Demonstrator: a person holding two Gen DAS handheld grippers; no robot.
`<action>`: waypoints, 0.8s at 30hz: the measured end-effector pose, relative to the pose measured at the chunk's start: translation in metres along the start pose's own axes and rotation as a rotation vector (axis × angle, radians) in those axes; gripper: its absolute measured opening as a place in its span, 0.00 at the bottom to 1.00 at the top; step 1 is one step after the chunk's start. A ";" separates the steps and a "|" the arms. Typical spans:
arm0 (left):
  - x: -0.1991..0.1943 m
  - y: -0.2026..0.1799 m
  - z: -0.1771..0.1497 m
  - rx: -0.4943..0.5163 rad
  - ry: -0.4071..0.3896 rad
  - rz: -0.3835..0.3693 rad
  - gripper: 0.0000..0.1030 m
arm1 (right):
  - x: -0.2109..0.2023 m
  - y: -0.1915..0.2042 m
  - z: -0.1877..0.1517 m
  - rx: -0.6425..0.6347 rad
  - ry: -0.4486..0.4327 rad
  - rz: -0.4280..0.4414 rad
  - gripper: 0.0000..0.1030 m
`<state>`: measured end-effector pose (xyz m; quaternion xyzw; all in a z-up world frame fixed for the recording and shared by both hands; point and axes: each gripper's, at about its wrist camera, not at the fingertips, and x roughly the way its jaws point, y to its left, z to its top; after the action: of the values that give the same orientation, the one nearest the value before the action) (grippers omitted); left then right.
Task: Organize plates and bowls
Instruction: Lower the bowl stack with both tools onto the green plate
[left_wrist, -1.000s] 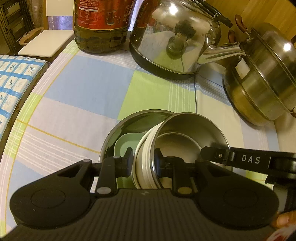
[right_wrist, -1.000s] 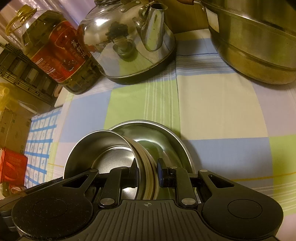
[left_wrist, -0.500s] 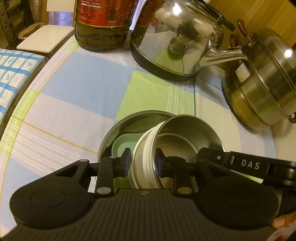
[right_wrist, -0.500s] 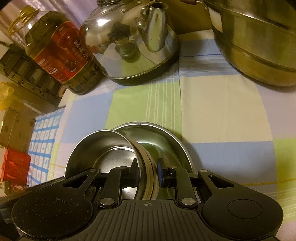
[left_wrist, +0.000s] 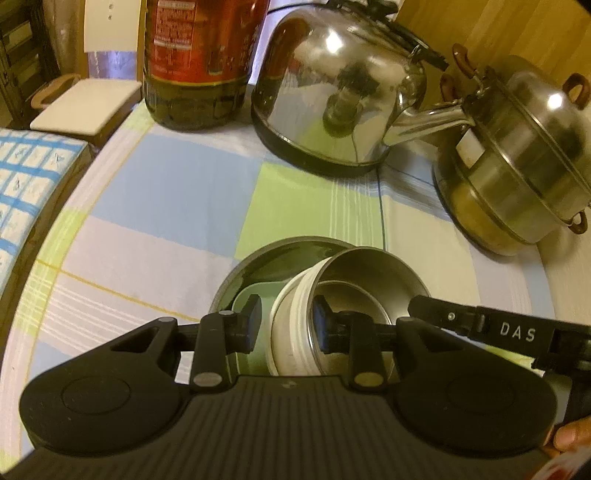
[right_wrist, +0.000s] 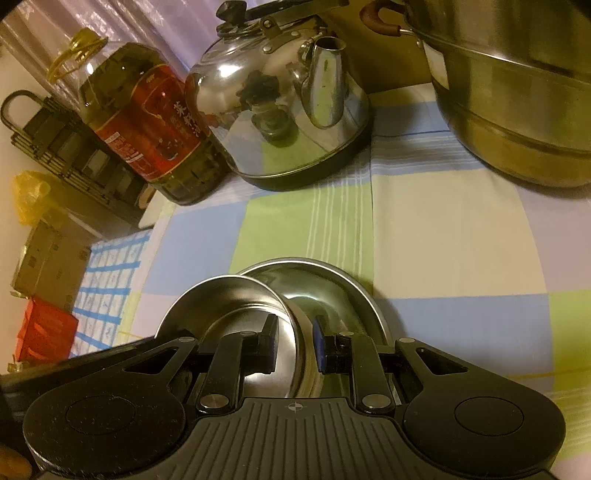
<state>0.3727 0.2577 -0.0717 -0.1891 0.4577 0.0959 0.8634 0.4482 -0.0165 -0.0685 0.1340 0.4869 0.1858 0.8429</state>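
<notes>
Left gripper (left_wrist: 286, 326) jaws just opened, straddling steel bowl (left_wrist: 365, 284) rim untouched; right gripper (right_wrist: 294, 341) pinches opposite rim. Risk: one-sided hold (bowl tilted in plate (right_wrist: 332, 273)) lets bowl tip, clatter.

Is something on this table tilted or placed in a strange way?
Yes. The small bowl leans on its side inside the large steel bowl, not nested flat. The right claw pinches its rim; the left claw, whose jaws have just been opening, straddles it loosely.

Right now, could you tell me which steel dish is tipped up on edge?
The smaller bowl with the white outside; the wide plate under it lies flat.
</notes>
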 end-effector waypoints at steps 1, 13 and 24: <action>-0.003 0.000 0.000 0.005 -0.006 -0.005 0.25 | -0.002 -0.001 -0.002 0.002 -0.005 0.006 0.20; -0.007 0.001 -0.007 0.002 -0.007 -0.060 0.11 | -0.006 -0.009 -0.018 0.039 -0.026 0.049 0.19; -0.007 0.008 -0.011 -0.031 -0.003 -0.080 0.11 | -0.009 0.002 -0.021 -0.038 -0.061 0.008 0.11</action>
<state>0.3577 0.2610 -0.0734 -0.2205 0.4470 0.0688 0.8642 0.4252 -0.0176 -0.0712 0.1254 0.4567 0.1943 0.8590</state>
